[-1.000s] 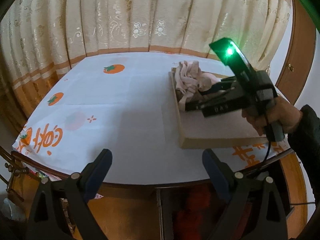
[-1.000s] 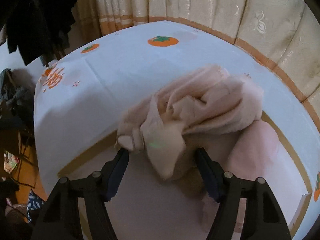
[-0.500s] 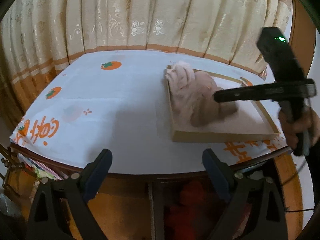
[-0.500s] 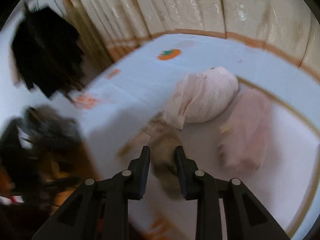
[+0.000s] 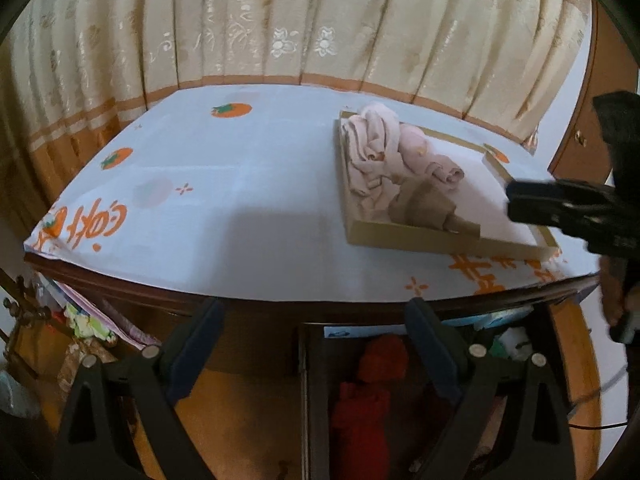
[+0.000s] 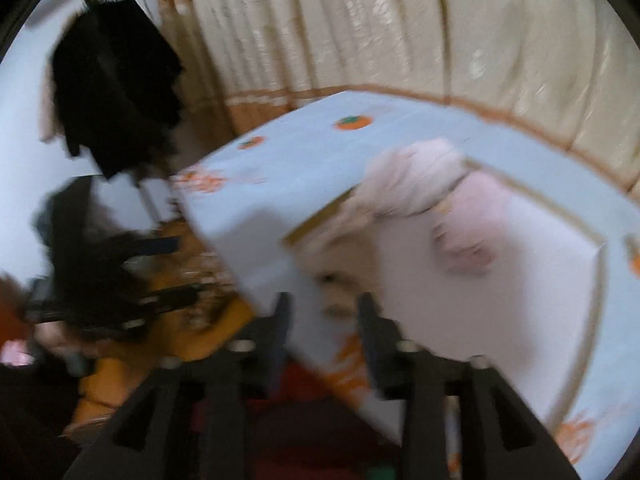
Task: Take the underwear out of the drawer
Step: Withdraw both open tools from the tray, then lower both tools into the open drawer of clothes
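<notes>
Several pink and beige underwear pieces [image 5: 380, 148] lie bunched in a shallow wooden tray [image 5: 416, 238] on the table; one beige piece [image 5: 424, 208] lies at its near corner. Below the table's front edge stands an open drawer [image 5: 310, 364] holding a red garment [image 5: 372, 392]. My left gripper [image 5: 314, 320] hangs open and empty over the drawer's front. In the blurred right wrist view, my right gripper [image 6: 324, 316] hovers off the table's near corner, short of the tray [image 6: 596, 264] and the pink pile [image 6: 416, 176]. Its jaws are opening with nothing between them. It also shows as my right gripper [image 5: 516, 202] beside the tray, held by a hand.
A white cloth [image 5: 240, 184] with orange fruit prints covers the table, and cream curtains [image 5: 280, 20] hang close behind it. Clutter [image 5: 88, 328] sits under the table at the left. A dark garment [image 6: 116, 84] hangs at the far left. A wooden door frame [image 5: 580, 120] stands at the right.
My right gripper drew back from the pile to the table's near corner and rose, its jaws narrowing then widening again. The beige piece now lies in the tray. My left gripper shifted slightly.
</notes>
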The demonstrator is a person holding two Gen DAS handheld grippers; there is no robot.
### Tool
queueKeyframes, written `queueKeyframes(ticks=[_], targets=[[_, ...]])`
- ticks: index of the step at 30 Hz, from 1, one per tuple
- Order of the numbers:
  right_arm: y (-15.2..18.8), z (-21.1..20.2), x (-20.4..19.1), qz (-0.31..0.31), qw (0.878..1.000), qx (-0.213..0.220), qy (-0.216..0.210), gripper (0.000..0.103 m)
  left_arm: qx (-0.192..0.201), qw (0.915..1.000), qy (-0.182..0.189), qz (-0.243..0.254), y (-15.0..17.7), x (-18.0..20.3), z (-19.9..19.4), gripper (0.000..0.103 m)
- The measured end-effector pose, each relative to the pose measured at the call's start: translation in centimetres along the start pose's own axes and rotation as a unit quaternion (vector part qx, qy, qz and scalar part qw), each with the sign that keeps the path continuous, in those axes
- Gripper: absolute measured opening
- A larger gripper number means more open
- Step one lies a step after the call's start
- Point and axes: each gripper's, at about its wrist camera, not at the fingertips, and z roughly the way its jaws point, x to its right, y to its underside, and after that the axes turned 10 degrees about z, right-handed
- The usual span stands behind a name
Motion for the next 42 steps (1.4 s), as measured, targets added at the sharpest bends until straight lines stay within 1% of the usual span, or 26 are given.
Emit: queueKeyframes(ticks=[1,2,6,8,9,10,11,12,14,15,17,19,20,21,23,25,27,28,29,31,33,35,37,38,40,42], targets=[[-0.7,0.7,0.5,0.006,1.0,0.008,0.001,0.075,0.001,1.0,0.002,-0.002,0.0,-0.1,0.0,0.093],[-1.2,1.4,0.9,0.011,1.0,0.011,-0.006,0.077,0.001,1.0,0.001,-0.003,0.0,-0.1,-0.1,0.093],[-3.0,5.7,1.4,0.022,1.0,-0.008,-0.021,0.077,0.0,1.0,-0.008,0.0,0.1,-0.5,-0.3,0.093],[-3.3,8.3,1.4,0.028,0.999,-0.026,0.001,0.077,0.002,0.9999,-0.012,-0.003,0.3,-0.8,-0.6,0.093],[-3.2,8.9,1.4,0.027,0.999,-0.035,0.002,0.075,0.003,0.9999,-0.012,-0.004,0.4,-1.0,-0.6,0.093],[-3.1,9.7,1.3,0.023,0.999,-0.048,-0.002,0.059,0.004,0.9999,-0.011,-0.004,0.5,-1.1,-0.7,0.093],[-2.9,10.6,1.3,0.019,0.998,-0.063,0.016,0.039,0.004,1.0,-0.009,-0.002,0.7,-1.1,-0.7,0.093],[-2.8,10.8,1.3,0.021,0.997,-0.064,0.032,0.039,0.003,1.0,-0.008,0.0,0.8,-1.0,-0.6,0.093],[-2.6,10.0,1.6,0.036,0.998,-0.055,0.024,0.034,-0.004,0.9999,-0.008,0.007,1.1,-0.6,-0.3,0.093],[-2.5,9.1,1.8,0.041,0.998,-0.044,0.021,0.034,-0.006,0.9999,-0.005,0.011,1.2,-0.3,-0.1,0.093],[-2.3,6.3,2.1,0.056,0.998,-0.012,-0.015,0.034,-0.011,0.9997,0.003,0.022,1.4,0.3,0.1,0.093],[-1.6,3.1,2.2,0.075,0.995,-0.004,-0.07,0.034,-0.02,0.9991,0.009,0.037,1.8,1.1,0.6,0.093],[-0.7,1.3,2.0,0.072,0.992,-0.018,-0.098,0.034,-0.026,0.9986,0.009,0.046,1.9,1.5,0.8,0.093],[0.1,0.4,1.6,0.064,0.992,-0.028,-0.106,0.035,-0.031,0.9978,0.008,0.058,2.2,2.0,1.1,0.093],[3.1,-1.5,1.1,0.051,0.991,-0.05,-0.114,0.037,-0.039,0.9963,0.01,0.076,2.6,2.9,1.7,0.093],[6.7,-1.9,0.7,0.052,0.986,-0.086,-0.133,0.037,-0.049,0.9948,0.015,0.088,2.9,3.7,2.4,0.093],[10.5,-1.4,0.4,0.06,0.982,-0.117,-0.135,0.038,-0.058,0.993,0.021,0.101,3.1,4.6,3.1,0.093],[12.0,-0.9,0.4,0.07,0.979,-0.134,-0.138,0.042,-0.064,0.9917,0.024,0.109,3.2,5.2,3.4,0.093],[13.6,-0.2,0.6,0.087,0.975,-0.155,-0.137,0.046,-0.069,0.99,0.028,0.119,3.3,5.9,3.8,0.093],[15.6,0.4,1.9,0.121,0.969,-0.175,-0.126,0.047,-0.076,0.9877,0.031,0.133,3.6,6.9,4.1,0.093],[16.5,-0.8,4.2,0.165,0.968,-0.147,-0.117,0.051,-0.084,0.9844,0.042,0.149,3.9,8.0,4.5,0.093],[17.2,-2.7,6.9,0.214,0.966,-0.105,-0.096,0.067,-0.089,0.9816,0.05,0.161,4.5,8.8,4.7,0.093],[18.5,-5.1,9.3,0.26,0.96,-0.065,-0.074,0.068,-0.099,0.978,0.056,0.175,5.0,9.5,5.3,0.093],[19.0,-5.7,10.2,0.28,0.957,-0.052,-0.054,0.068,-0.104,0.977,0.054,0.178,5.1,9.8,5.7,0.093],[19.6,-5.8,10.7,0.29,0.955,-0.054,-0.02,0.068,-0.118,0.9758,0.052,0.177,5.5,10.0,6.4,0.093],[20.0,-5.0,10.9,0.277,0.958,-0.076,0.013,0.068,-0.134,0.9743,0.048,0.175,6.0,10.0,7.0,0.093]])
